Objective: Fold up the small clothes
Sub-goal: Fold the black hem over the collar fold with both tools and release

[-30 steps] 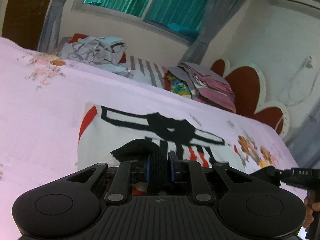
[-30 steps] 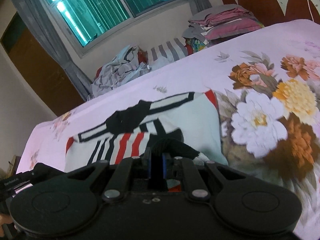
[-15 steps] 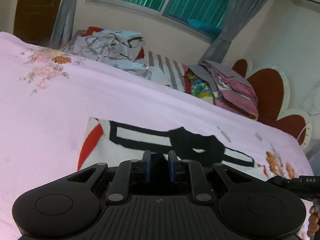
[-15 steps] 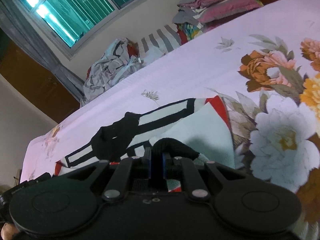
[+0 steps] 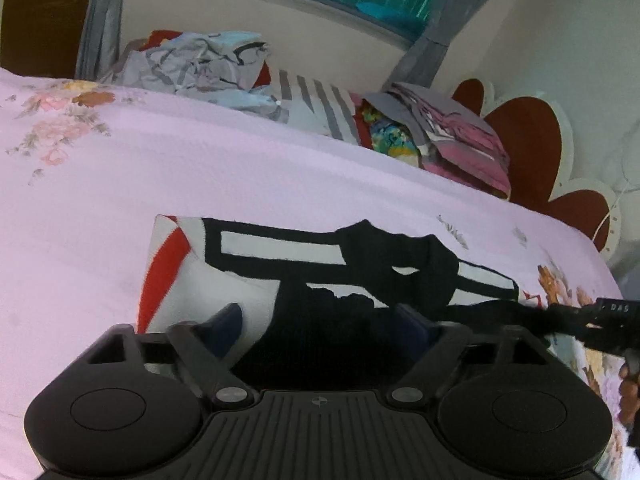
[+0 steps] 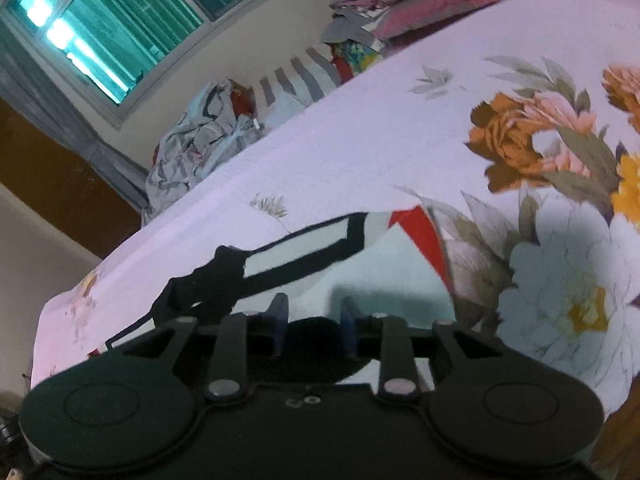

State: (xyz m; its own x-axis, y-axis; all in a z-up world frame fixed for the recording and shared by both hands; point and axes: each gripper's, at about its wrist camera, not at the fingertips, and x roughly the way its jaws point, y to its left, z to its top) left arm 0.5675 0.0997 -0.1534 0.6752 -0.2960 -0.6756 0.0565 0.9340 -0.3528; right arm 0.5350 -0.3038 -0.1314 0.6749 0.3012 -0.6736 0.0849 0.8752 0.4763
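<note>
The left hand-held gripper (image 5: 320, 320) has its fingers spread wide, released, with the black hem of the shirt (image 5: 248, 264) lying loose between them. The shirt (white, with red and black bands) lies flat on the bed (image 5: 120, 184). The right hand-held gripper (image 6: 314, 326) is likewise parted, gripping nothing

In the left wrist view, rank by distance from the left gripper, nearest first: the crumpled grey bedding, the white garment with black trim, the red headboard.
1. white garment, directly ahead of the left gripper.
2. crumpled grey bedding, far bed edge, left.
3. red headboard, upper right; close to the bedding's distance, so this order is uncertain.
</note>
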